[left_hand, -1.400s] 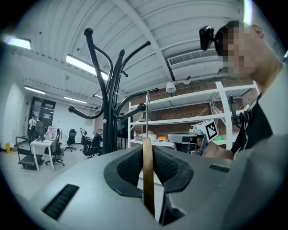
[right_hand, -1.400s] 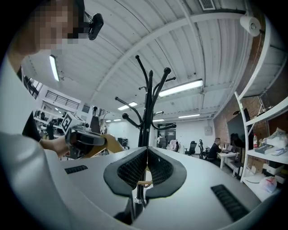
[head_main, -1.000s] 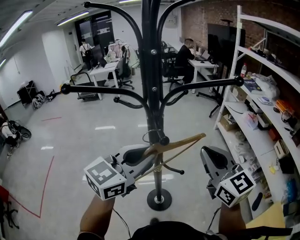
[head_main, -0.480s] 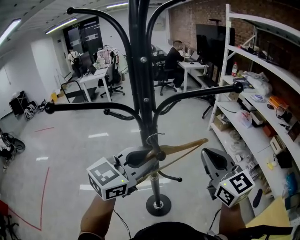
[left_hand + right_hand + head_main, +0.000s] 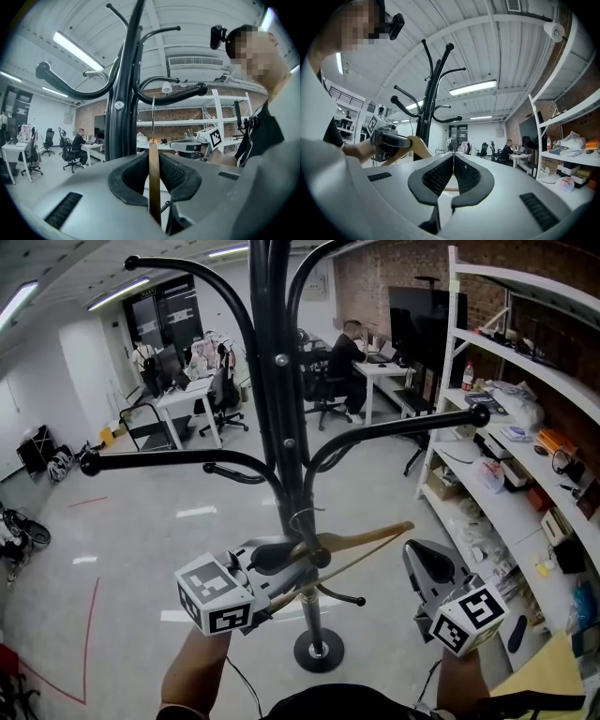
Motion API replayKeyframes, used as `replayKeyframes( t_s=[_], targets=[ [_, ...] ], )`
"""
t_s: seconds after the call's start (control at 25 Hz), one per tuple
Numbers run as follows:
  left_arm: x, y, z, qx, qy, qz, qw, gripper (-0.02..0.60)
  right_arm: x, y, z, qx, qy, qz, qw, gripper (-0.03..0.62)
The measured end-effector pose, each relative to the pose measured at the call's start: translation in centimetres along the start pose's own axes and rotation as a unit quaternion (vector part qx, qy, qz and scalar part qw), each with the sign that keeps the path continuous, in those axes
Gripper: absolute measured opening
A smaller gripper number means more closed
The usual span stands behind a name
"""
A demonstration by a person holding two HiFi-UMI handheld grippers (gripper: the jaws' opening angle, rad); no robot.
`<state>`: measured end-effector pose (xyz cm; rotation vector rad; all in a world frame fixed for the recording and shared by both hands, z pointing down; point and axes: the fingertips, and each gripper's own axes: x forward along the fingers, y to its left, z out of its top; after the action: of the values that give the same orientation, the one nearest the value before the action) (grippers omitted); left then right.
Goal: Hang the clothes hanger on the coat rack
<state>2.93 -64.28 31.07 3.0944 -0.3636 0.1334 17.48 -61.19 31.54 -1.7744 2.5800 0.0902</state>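
Your L gripper point(image 5: 154, 174) was clamped on the wooden clothes hanger point(image 5: 364, 542), pads pressed on both faces of the wood. Left gripper view showed it edge-on w/ the wire hook point(image 5: 153, 117) running straight up. You had it level, right in front of the black coat rack point(image 5: 274, 409), low down under the long side arms. In head view the hook sat just beside the rack's upright, near a short lower peg point(image 5: 322, 558); couldn't tell if it rested on the peg. Hanger's free end stuck out to the right, toward your R gripper point(image 5: 453, 171). That one was apart from the hanger, jaws closed together w/ nothing between. Shelving point(image 5: 525, 427) stood on the right, desks point(image 5: 183, 390) & seated ppl point(image 5: 352, 343) at the back
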Motion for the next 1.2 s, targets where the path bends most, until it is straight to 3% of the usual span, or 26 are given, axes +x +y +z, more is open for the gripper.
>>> replayKeyframes(
  t_s=[0.44, 1.2],
  targets=[
    [-0.5, -0.4, -0.3, 0.016, -0.010, -0.019, 0.9996, 0.052, 0.4, 0.4, -0.7, 0.000, 0.011, 0.007, 1.000, 0.006],
    [-1.2, 0.3, -0.1, 0.070, -0.057, 0.029, 0.9955, 0.077, -0.8, 0.8, -0.9, -0.008, 0.017, 0.018, 1.000, 0.006]
  ],
)
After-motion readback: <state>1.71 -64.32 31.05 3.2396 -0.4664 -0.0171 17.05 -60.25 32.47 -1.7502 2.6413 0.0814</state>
